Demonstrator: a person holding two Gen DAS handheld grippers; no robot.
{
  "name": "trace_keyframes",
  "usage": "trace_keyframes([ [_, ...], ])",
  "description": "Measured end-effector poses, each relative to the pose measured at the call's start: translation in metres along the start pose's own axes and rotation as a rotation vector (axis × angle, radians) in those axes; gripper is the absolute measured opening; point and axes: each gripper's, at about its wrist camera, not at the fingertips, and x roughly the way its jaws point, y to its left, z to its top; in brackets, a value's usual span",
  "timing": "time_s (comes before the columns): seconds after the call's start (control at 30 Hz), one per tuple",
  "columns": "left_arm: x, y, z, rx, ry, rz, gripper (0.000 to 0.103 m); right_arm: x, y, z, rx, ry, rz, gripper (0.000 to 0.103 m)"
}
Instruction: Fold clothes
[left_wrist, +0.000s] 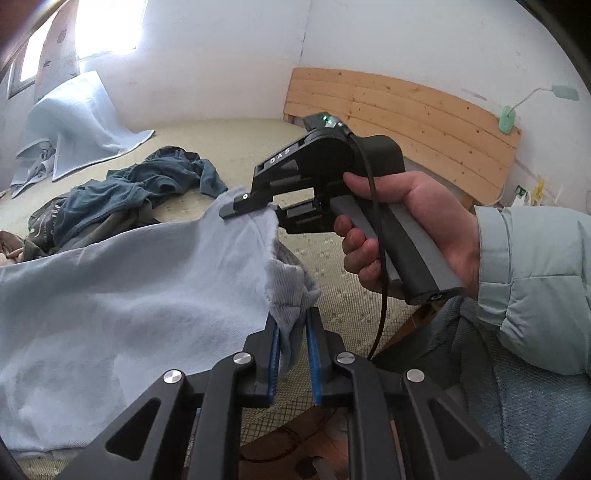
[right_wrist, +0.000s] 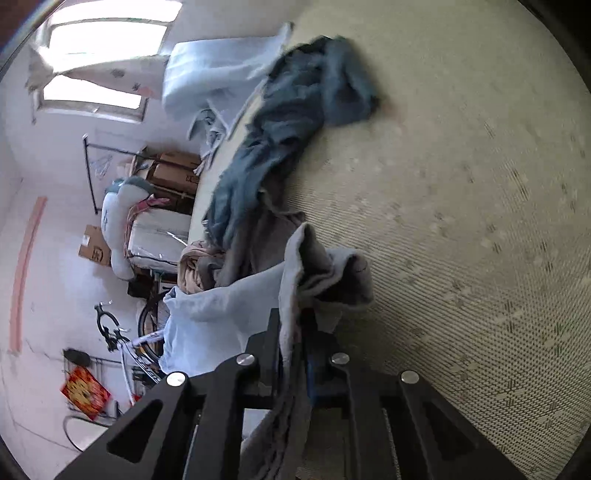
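Note:
A light blue garment (left_wrist: 122, 295) hangs stretched above the bed, held by both grippers. My left gripper (left_wrist: 293, 328) is shut on a bunched edge of it, between blue pads (left_wrist: 275, 354). My right gripper (left_wrist: 258, 212), in a hand, is shut on the garment's upper edge just beyond the left one. In the right wrist view the right gripper (right_wrist: 291, 332) clamps the same garment (right_wrist: 221, 306), which drapes to the left and folds over the fingers.
A pile of dark blue and grey clothes (left_wrist: 122, 199) lies on the beige mattress (left_wrist: 351, 280), also seen in the right wrist view (right_wrist: 291, 122). A pale blue blanket (left_wrist: 74, 122) is at the far left. A wooden headboard (left_wrist: 399, 122) is behind.

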Motion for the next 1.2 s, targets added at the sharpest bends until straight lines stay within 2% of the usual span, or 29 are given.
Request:
trace_keyframes([
  [0.2,-0.024,0.007,0.003,-0.048,-0.055,-0.001,0.012,-0.012,0.046,-0.001,-0.144,-0.031,-0.027,0.009],
  [0.33,-0.061,0.031,-0.003,-0.131,-0.124,0.02,0.012,-0.017,0.087,-0.006,-0.237,-0.042,-0.019,0.009],
  [0.57,-0.13,0.078,-0.014,-0.289,-0.25,0.059,0.011,0.014,0.193,-0.02,-0.409,-0.007,0.003,0.009],
  [0.67,-0.16,0.101,-0.02,-0.36,-0.303,0.082,0.011,0.045,0.242,-0.034,-0.491,0.023,0.001,0.009],
  [0.9,-0.226,0.191,-0.067,-0.564,-0.375,0.226,0.011,0.148,0.338,-0.076,-0.635,0.106,-0.015,0.009],
  [1.03,-0.245,0.242,-0.102,-0.716,-0.399,0.27,0.011,0.213,0.374,-0.101,-0.706,0.145,-0.058,0.009],
  [1.2,-0.252,0.293,-0.137,-0.863,-0.38,0.321,0.011,0.292,0.396,-0.125,-0.762,0.207,-0.126,0.009],
])
